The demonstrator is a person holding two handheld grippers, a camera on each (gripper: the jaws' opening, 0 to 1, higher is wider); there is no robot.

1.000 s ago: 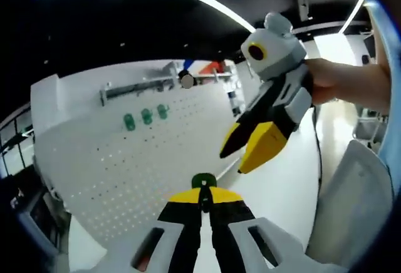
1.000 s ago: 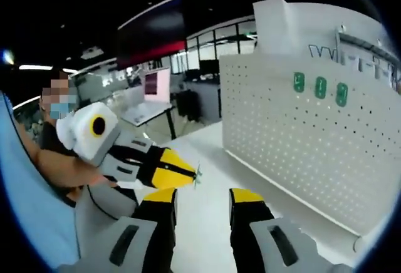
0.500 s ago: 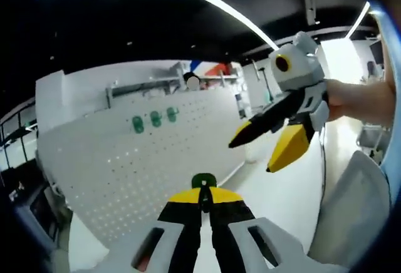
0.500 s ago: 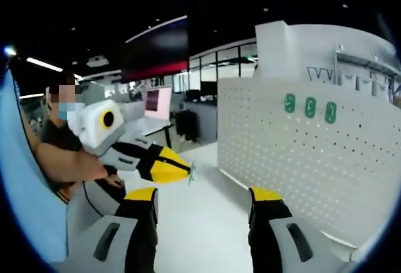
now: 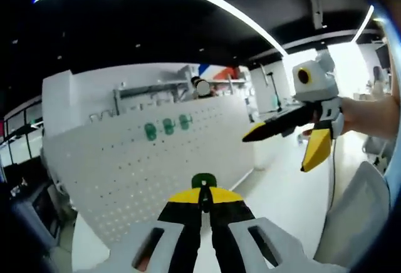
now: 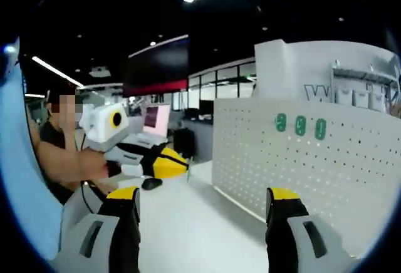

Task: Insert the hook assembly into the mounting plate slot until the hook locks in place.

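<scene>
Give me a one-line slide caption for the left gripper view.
Left gripper shut on a green hook piece, facing the white pegboard; right gripper open alongside.

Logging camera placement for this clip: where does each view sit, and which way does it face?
Left gripper view: rides the left tool, shut on a green hook, facing the white pegboard; the right tool and a hand enter from the right.
Right gripper view: rides the right tool, jaws wide open, facing the pegboard; the left tool and the person's arm show at left.
Shared: the pegboard with three green hooks already mounted.
</scene>
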